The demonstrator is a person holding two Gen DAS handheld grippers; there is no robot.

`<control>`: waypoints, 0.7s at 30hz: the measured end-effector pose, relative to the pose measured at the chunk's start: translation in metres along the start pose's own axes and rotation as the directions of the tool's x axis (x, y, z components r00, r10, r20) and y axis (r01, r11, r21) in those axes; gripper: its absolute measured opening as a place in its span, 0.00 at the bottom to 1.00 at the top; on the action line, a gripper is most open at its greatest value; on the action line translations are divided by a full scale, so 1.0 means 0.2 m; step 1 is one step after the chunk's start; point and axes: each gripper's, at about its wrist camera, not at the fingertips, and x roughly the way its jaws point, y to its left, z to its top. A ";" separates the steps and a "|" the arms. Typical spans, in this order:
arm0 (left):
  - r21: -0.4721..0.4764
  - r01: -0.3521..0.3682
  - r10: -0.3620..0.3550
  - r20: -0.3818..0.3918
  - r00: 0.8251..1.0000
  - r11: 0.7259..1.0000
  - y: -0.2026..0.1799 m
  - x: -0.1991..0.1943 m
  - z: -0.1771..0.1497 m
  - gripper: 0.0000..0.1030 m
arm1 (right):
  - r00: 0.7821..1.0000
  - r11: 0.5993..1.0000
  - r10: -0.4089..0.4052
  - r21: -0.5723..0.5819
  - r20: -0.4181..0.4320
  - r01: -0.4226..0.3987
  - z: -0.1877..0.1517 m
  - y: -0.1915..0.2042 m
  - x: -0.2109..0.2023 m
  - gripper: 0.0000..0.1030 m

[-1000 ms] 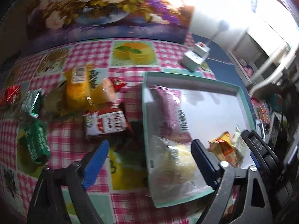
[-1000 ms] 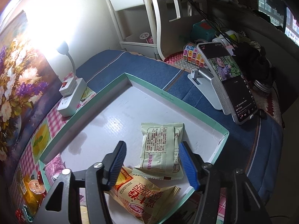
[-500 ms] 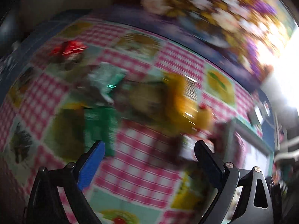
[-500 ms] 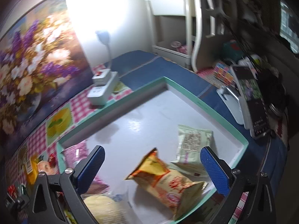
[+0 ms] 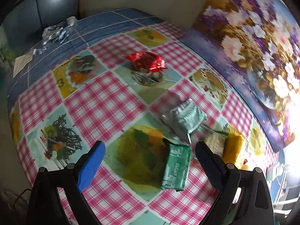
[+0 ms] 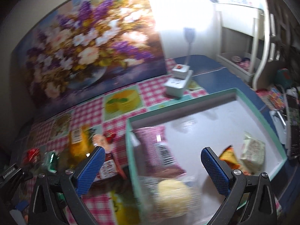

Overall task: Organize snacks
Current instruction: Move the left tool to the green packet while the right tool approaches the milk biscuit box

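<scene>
Left wrist view: the left gripper (image 5: 149, 156) hovers with jaws spread wide and empty over the checked tablecloth (image 5: 105, 112), the dark green packet (image 5: 175, 168) lying just inside its right finger, a silvery-green packet (image 5: 184, 119) close beyond and a red foil snack (image 5: 147, 61) farther off. Across the table the right gripper (image 6: 151, 167) is likewise agape and holding nothing above the teal tray (image 6: 189, 99), where a pink packet (image 6: 159, 150) already lies. Because the green packet sits off-centre and flat, closing now would likely nudge it aside or pinch only a slippery corner.
</scene>
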 end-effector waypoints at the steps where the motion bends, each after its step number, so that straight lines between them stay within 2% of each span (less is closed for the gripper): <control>1: -0.007 -0.002 0.002 -0.002 1.000 1.000 0.01 0.00 0.00 0.94 | 1.000 1.000 0.011 -0.024 -0.001 -0.011 -0.01 0.04 0.00 1.00; 4: -0.022 -0.003 0.003 -0.010 1.000 1.000 0.04 0.01 0.01 0.94 | 0.997 0.996 0.076 -0.053 -0.019 -0.077 -0.04 0.12 0.02 1.00; 7: -0.041 0.000 -0.002 -0.027 1.000 0.999 0.06 0.03 0.02 0.94 | 0.987 0.987 0.142 -0.060 -0.072 -0.147 -0.07 0.18 0.08 1.00; 15: -0.012 -0.002 0.001 -0.108 0.994 1.000 0.04 0.15 0.01 0.94 | 0.974 0.973 0.147 -0.154 -0.170 -0.174 -0.16 0.30 0.21 1.00; 21: 0.049 0.007 0.001 -0.169 0.986 0.999 -0.02 0.24 -0.03 0.94 | 0.976 0.953 0.135 -0.249 -0.169 -0.175 -0.19 0.38 0.22 1.00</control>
